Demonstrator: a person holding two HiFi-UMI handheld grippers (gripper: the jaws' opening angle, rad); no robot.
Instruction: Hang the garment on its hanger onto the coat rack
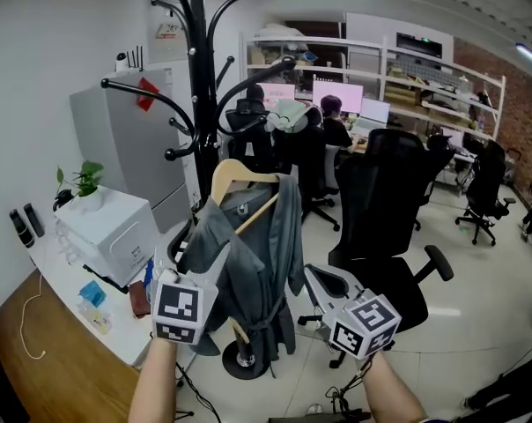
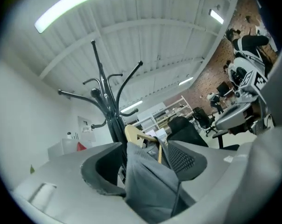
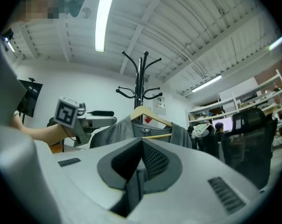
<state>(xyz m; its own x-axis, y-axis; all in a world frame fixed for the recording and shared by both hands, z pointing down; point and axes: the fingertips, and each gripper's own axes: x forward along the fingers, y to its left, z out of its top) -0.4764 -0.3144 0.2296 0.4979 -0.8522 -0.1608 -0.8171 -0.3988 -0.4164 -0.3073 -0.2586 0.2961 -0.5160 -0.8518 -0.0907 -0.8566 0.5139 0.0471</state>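
A grey garment (image 1: 253, 263) hangs on a wooden hanger (image 1: 235, 173) against the black coat rack (image 1: 200, 77). The hanger's hook is hidden by the pole. My left gripper (image 1: 215, 267) is at the garment's left side. In the left gripper view its jaws stand wide, and a fold of the grey garment (image 2: 148, 181) lies loose between them. The left gripper (image 2: 148, 169) is open. My right gripper (image 1: 312, 278) is at the garment's right edge, and the right gripper (image 3: 140, 164) is shut on a thin strip of the grey cloth (image 3: 135, 190). The hanger (image 3: 148, 115) and rack (image 3: 141, 78) show beyond it.
A white desk (image 1: 90, 311) at the left carries a white box (image 1: 107, 227) and a plant (image 1: 79, 181), beside a grey cabinet (image 1: 134, 139). A black office chair (image 1: 385, 210) stands right of the rack. People sit at monitors (image 1: 336, 95) farther back.
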